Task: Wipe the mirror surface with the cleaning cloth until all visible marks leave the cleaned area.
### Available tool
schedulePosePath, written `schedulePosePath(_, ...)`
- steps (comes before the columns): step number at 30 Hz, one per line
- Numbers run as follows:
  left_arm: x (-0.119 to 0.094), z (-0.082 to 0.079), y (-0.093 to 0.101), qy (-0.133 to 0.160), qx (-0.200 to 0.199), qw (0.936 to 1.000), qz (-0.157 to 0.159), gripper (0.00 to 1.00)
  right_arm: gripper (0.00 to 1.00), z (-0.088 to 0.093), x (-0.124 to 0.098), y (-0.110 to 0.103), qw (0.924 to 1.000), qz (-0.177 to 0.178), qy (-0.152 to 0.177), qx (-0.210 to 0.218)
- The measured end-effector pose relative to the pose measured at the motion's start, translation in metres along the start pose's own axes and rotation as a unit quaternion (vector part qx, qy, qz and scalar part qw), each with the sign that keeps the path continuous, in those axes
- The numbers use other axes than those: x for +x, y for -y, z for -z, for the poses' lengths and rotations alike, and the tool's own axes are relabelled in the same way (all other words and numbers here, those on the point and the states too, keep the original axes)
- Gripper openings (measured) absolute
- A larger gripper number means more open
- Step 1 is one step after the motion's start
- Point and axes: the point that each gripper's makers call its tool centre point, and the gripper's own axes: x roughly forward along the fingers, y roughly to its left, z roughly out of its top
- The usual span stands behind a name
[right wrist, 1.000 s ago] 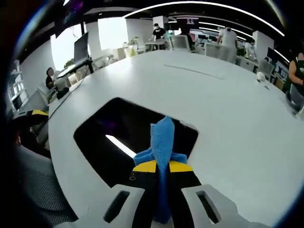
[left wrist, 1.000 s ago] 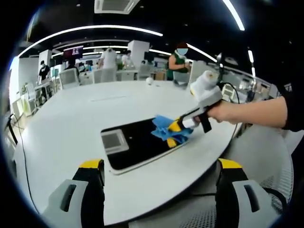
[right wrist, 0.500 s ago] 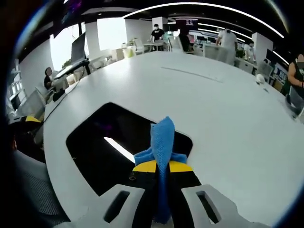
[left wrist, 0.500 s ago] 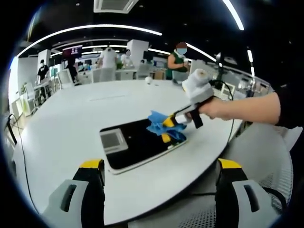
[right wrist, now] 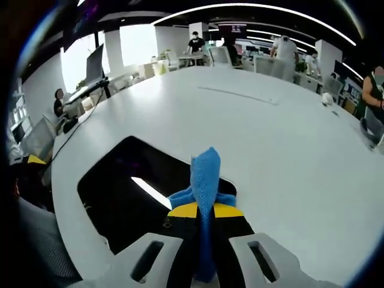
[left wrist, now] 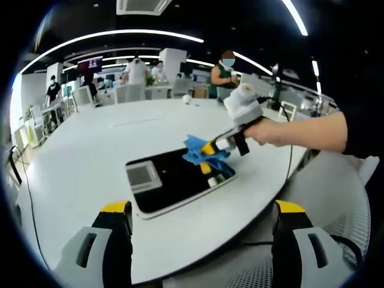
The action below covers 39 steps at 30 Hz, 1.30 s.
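A dark rectangular mirror (left wrist: 174, 180) with a pale frame lies flat near the front edge of a round white table (left wrist: 90, 150). In the left gripper view, the right gripper (left wrist: 207, 147), held by a hand, is shut on a blue cleaning cloth (left wrist: 197, 151) over the mirror's far right part. The right gripper view shows its jaws (right wrist: 203, 210) closed on the cloth (right wrist: 204, 174), with the mirror (right wrist: 126, 192) below and to the left. My left gripper (left wrist: 201, 240) stands open before the table's edge, well short of the mirror, with nothing between its jaws.
A small white object (left wrist: 186, 99) sits at the table's far side. Several people (left wrist: 225, 75), desks and chairs stand beyond the table. A cable (left wrist: 288, 180) hangs off the table's right edge. A grey chair seat (left wrist: 336, 198) is at the right.
The right gripper with the cloth has moved along the mirror's right part toward its far edge and slightly leftward. The left gripper has stayed still and open.
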Motion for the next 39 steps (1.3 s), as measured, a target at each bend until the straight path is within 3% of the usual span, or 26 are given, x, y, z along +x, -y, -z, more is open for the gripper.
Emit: schedulePosePath(39, 0.002, 0.001, 0.000, -0.004, -0.002, 1.0000, 0.001, 0.98, 0.02, -0.019, 0.020, 0.018, 1.0000, 0.008, 0.005, 0.004)
